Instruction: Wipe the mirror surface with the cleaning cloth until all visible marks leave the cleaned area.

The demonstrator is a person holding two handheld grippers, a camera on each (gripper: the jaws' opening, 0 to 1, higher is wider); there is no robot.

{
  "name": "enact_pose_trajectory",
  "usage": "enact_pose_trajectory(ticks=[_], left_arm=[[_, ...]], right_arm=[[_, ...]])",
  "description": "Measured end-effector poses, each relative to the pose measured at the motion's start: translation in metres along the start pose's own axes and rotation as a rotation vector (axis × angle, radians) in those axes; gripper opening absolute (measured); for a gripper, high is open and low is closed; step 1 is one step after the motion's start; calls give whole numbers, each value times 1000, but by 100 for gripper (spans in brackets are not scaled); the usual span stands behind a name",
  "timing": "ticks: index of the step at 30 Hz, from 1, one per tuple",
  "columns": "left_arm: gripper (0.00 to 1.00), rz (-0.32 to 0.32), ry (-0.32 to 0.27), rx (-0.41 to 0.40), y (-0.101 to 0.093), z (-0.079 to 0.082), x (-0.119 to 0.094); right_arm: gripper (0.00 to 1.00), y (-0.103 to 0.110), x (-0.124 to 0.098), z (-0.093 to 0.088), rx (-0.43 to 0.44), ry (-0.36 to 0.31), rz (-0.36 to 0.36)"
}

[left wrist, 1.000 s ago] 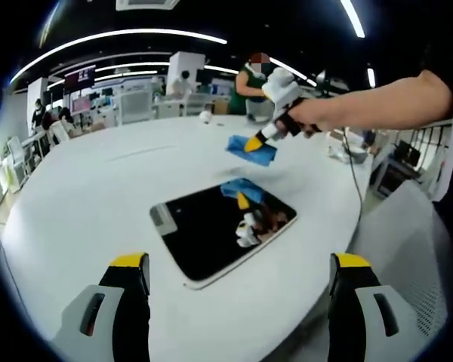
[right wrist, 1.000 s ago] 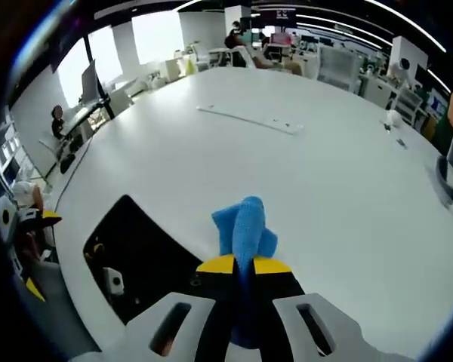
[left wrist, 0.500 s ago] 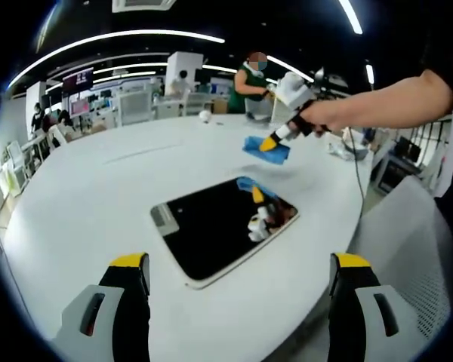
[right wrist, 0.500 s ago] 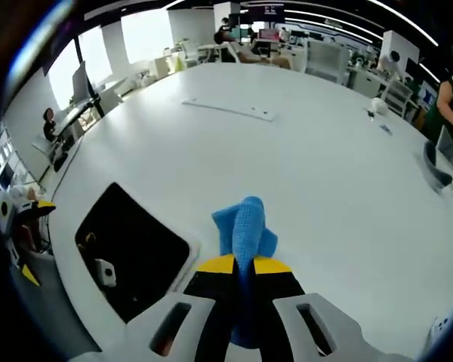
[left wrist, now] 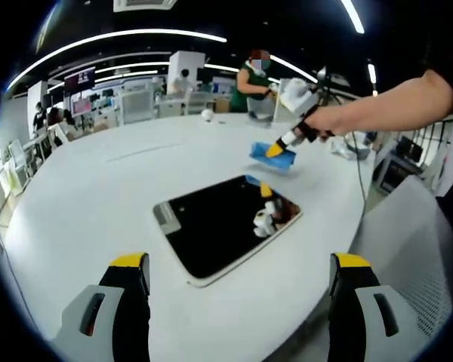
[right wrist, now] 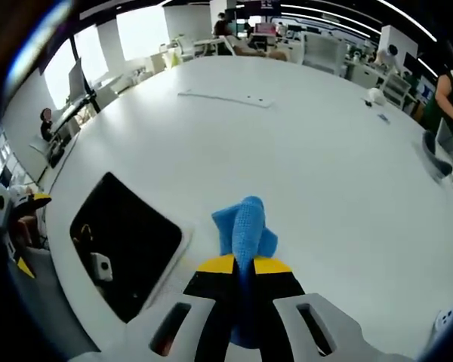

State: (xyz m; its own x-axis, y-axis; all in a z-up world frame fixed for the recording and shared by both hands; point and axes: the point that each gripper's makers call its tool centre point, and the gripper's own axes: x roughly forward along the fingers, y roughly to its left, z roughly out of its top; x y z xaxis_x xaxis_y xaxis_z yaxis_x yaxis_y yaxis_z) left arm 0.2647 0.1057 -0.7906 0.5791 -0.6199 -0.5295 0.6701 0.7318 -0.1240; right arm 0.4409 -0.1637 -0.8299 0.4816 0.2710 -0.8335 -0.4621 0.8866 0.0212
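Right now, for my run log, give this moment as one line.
right tongs: shut on blue cloth | cloth: above table, off mirror | left tongs: open, nothing held

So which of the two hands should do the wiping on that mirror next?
The right. The right gripper is shut on the blue cloth, held above the table beside the mirror. The left gripper is open and empty.

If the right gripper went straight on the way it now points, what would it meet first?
Probably the bare white table. The right gripper, shut on the blue cloth, points past the mirror, which lies off to its left; depth is hard to judge.
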Motion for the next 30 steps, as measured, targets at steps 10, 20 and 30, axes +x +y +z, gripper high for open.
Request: enact_pose_trajectory(ticks=[10,20,30], left_arm=[[100,0,0,-2,0,0,0],[100,-6,8,2,-1,-2,1],[100,-9,12,7,-2,-2,1]], right_arm=[[2,0,6,-12,7,23,-1],[2,-2,23,-28,-47,49,-16],[1,-1,22,-26,-155,43,42]])
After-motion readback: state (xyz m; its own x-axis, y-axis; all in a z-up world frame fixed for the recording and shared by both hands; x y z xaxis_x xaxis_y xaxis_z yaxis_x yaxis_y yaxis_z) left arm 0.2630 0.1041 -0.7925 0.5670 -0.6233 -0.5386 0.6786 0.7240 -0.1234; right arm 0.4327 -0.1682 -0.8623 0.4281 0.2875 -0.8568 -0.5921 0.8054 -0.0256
